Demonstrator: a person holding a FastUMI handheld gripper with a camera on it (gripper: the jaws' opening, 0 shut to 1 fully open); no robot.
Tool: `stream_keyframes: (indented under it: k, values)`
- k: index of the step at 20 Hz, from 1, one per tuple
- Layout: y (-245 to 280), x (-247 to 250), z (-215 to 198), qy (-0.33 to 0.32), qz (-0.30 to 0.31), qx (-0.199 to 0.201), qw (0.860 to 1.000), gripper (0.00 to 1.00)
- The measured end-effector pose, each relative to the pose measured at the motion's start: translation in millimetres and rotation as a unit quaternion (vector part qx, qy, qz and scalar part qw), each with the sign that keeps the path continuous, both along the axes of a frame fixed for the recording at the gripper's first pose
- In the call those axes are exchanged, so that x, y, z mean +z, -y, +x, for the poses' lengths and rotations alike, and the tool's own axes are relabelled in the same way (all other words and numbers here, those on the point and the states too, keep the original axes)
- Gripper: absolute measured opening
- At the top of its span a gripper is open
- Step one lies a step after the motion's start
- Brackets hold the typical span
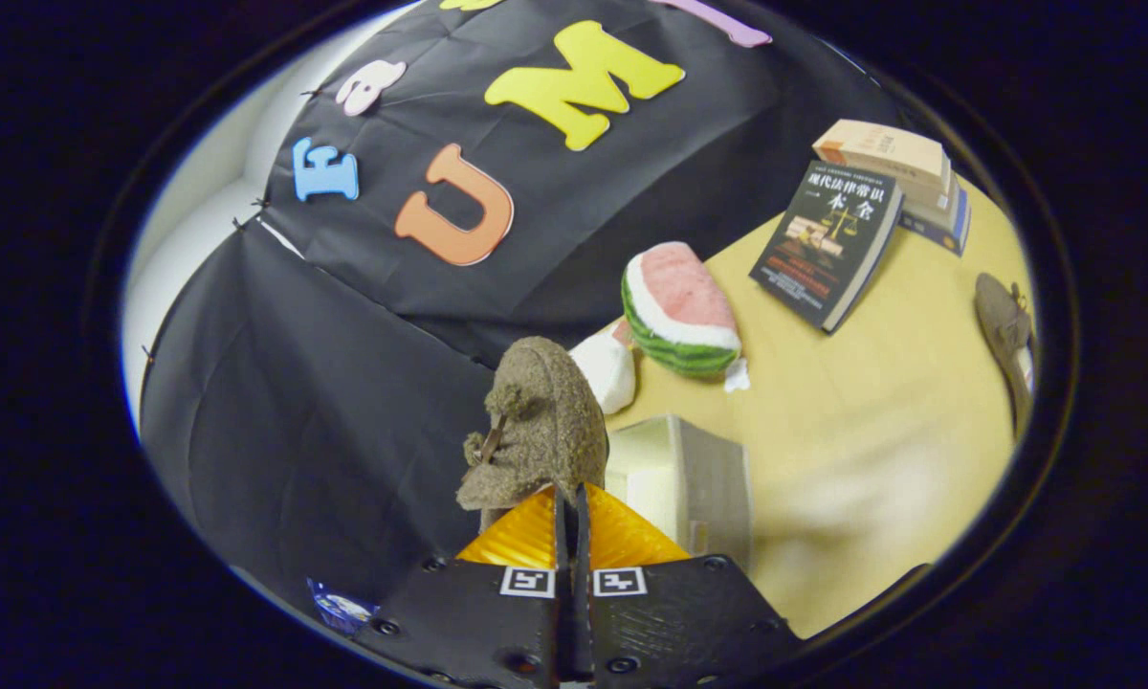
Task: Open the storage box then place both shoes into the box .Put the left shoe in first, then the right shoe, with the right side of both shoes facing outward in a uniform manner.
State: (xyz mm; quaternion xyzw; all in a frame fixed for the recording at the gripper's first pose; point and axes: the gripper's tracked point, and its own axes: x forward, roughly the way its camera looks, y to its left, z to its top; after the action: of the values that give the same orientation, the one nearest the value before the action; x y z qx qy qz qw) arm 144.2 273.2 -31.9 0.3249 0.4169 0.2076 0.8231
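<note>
Fingers (570,498) were clamped on shoe (536,431), lifted off desk (851,431). Storage box (684,478) sat just ahead, w/ second shoe (1004,335) well beyond. Rec. check orientation, lower slowly.

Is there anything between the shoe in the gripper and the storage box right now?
Nothing visible does. The gripper is shut on the fuzzy shoe, held up above the table, and the white storage box sits just beside and below it with no object in between.

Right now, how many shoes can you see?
2. One shoe is held up in the shut tool, above the storage box. The other shoe lies on the table, beyond the books.
</note>
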Motion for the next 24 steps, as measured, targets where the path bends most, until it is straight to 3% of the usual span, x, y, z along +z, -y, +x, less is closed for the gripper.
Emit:
stream_keyframes:
  k: [9,16,20,24]
  values:
    - [-55,-88,-15,-0.057,-0.029,-0.052,0.997,0.00]
    - [-80,-136,-28,-0.132,-0.034,-0.026,0.990,0.00]
    - [-85,-145,-35,-0.148,-0.064,0.019,0.987,0.00]
    - [-94,-134,-36,-0.129,-0.063,0.056,0.988,0.44]
